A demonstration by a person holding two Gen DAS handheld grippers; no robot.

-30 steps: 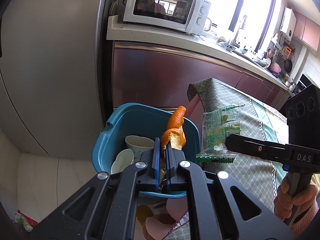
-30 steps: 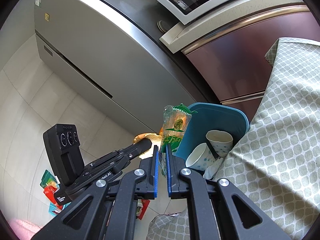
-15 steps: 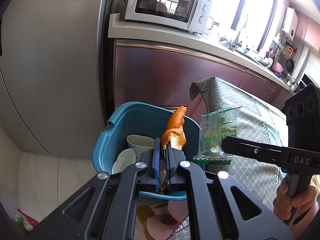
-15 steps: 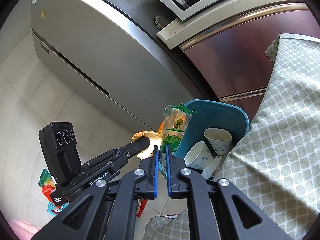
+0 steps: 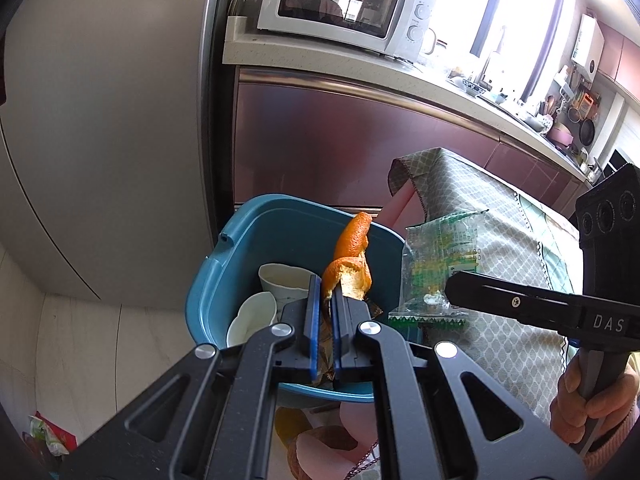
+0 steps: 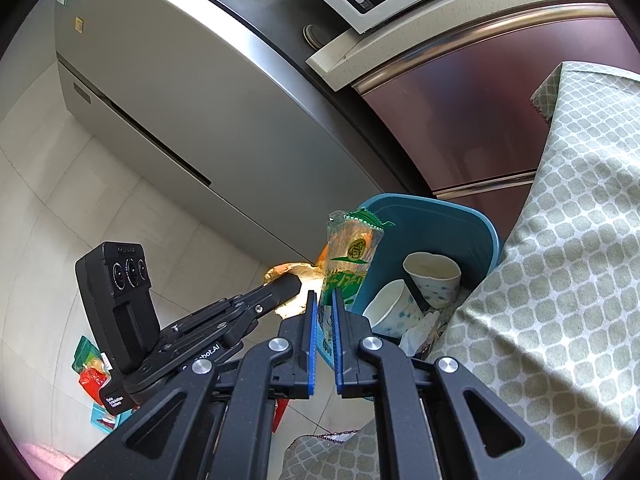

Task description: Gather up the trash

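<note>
A blue bin (image 5: 280, 232) stands on the floor beside the table, with two paper cups (image 5: 280, 278) inside; it also shows in the right wrist view (image 6: 432, 224). My left gripper (image 5: 325, 300) is shut on an orange peel (image 5: 352, 256) and holds it above the bin. My right gripper (image 6: 325, 300) is shut on a green and clear snack wrapper (image 6: 350, 256), held at the bin's edge. The wrapper also shows in the left wrist view (image 5: 440, 264), right of the peel.
A table with a patterned green cloth (image 6: 560, 280) is right of the bin. A grey fridge (image 5: 100, 120), a microwave (image 5: 340, 4) and maroon cabinets (image 5: 340, 140) stand behind. Wrappers (image 6: 90, 364) lie on the tiled floor at left.
Both grippers have drifted slightly with their loads; the wrapper has moved a little left toward the bin. Both stay shut.
</note>
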